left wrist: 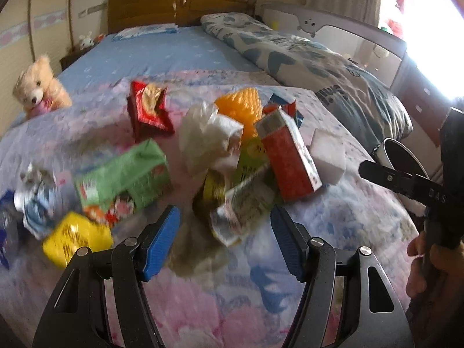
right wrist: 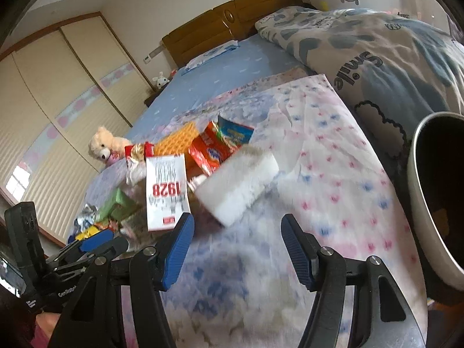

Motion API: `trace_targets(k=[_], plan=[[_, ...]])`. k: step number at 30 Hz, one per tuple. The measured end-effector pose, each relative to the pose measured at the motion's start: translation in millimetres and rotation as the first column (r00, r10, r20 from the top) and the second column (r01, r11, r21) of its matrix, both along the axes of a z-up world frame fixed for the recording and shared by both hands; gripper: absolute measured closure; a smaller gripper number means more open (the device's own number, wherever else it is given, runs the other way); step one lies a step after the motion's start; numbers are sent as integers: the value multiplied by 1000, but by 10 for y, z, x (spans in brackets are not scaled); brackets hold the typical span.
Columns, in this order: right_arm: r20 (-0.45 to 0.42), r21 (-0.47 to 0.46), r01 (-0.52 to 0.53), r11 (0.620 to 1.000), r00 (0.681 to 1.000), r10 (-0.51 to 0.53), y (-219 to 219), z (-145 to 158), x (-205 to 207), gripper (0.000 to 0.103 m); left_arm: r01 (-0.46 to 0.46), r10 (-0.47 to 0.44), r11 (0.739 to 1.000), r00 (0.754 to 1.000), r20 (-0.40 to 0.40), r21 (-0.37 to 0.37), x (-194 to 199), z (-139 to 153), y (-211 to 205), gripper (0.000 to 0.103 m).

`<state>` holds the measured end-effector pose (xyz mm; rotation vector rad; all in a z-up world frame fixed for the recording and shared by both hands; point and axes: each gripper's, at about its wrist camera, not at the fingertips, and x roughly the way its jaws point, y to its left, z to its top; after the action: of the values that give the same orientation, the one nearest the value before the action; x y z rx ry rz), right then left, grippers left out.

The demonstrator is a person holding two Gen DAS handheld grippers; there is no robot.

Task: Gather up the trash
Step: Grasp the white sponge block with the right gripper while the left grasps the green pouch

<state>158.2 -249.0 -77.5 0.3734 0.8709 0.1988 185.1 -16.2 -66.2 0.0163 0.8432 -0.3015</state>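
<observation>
Trash lies in a pile on the flowered bedspread [left wrist: 203, 304]: a green pack [left wrist: 124, 174], a yellow wrapper [left wrist: 75, 237], a red snack bag [left wrist: 150, 110], crumpled white paper [left wrist: 206, 133], an orange net [left wrist: 243, 107], a red-and-white carton [left wrist: 287, 156] and a white block [left wrist: 327, 153]. My left gripper [left wrist: 224, 240] is open just short of a crumpled printed wrapper [left wrist: 246, 208]. My right gripper [right wrist: 236, 246] is open just short of the white block [right wrist: 237, 182], beside the carton marked 1928 [right wrist: 166, 191]. A dark bin [right wrist: 440, 203] with a pale rim stands at the right.
A teddy bear [left wrist: 40, 87] sits at the bed's left edge. A rolled quilt [left wrist: 319, 66] lies along the right side. A wooden headboard [left wrist: 179, 5] is at the back. The bin [left wrist: 403, 156] shows beside the bed's right edge, behind the right gripper's body.
</observation>
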Motion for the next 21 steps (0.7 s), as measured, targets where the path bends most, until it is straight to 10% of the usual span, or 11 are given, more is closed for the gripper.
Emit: trace_targets(k=[11,13,21], plan=[[-83,9,-12,1000,996,12,68,-235,462,39,90,-86,994,994,-60,65,251,-205,-131,45],[-74,8,-18,1000,997,18,106,-252,503,46,110,-105,992,992,-70,62,240,-220,-157,65],[-51,43,-30,999,998,32,71,-209,377,69,103,-102,993,994,-29,58,-25,-179,-178,68]])
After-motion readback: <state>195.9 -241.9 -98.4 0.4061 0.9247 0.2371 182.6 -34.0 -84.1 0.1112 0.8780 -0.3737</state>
